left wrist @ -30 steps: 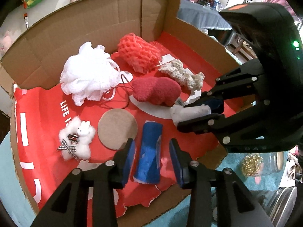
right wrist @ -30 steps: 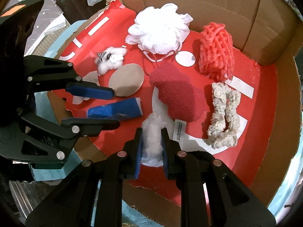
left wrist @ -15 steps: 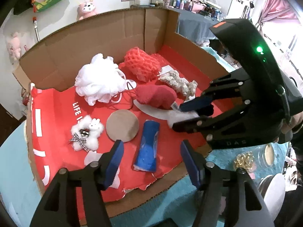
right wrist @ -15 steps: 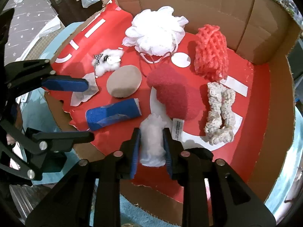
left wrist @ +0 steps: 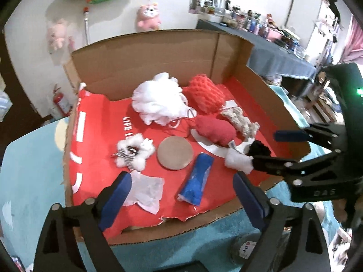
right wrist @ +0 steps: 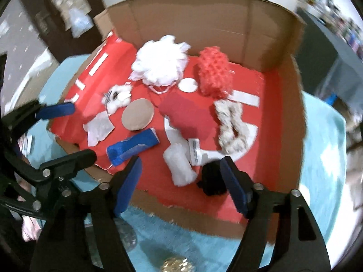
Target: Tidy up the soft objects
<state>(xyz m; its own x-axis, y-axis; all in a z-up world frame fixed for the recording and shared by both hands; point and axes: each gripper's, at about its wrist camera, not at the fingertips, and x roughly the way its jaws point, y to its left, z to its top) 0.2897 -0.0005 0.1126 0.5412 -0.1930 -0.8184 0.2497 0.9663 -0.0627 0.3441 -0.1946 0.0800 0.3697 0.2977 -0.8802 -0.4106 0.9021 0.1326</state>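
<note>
An open cardboard box [left wrist: 145, 63] with a red floor holds the soft things. My left gripper [left wrist: 181, 178] hovers over a blue roll [left wrist: 196, 180], its jaws opening wide and clear of the roll. My right gripper [right wrist: 181, 159] hangs above a white fluffy piece [right wrist: 180, 166], jaws opening, pads off it. A black soft lump [right wrist: 212, 179] lies beside that piece. Farther back lie a white pouf [left wrist: 158, 102], a red mesh sponge [left wrist: 206, 93], a dark red plush [left wrist: 214, 130], a cream crochet band [left wrist: 240, 120], a tan round pad [left wrist: 175, 155] and a white bunny clip [left wrist: 135, 153].
The box stands on a teal table [right wrist: 322, 158], its front wall low and torn. A glass jar of gold bits [right wrist: 174, 265] stands just in front of the box. A torn white patch [left wrist: 147, 189] marks the floor at front left.
Both grippers have opened and risen away from the box floor. The right one has let go of the white fluffy piece, which now lies free, and a black lump shows beside it.
</note>
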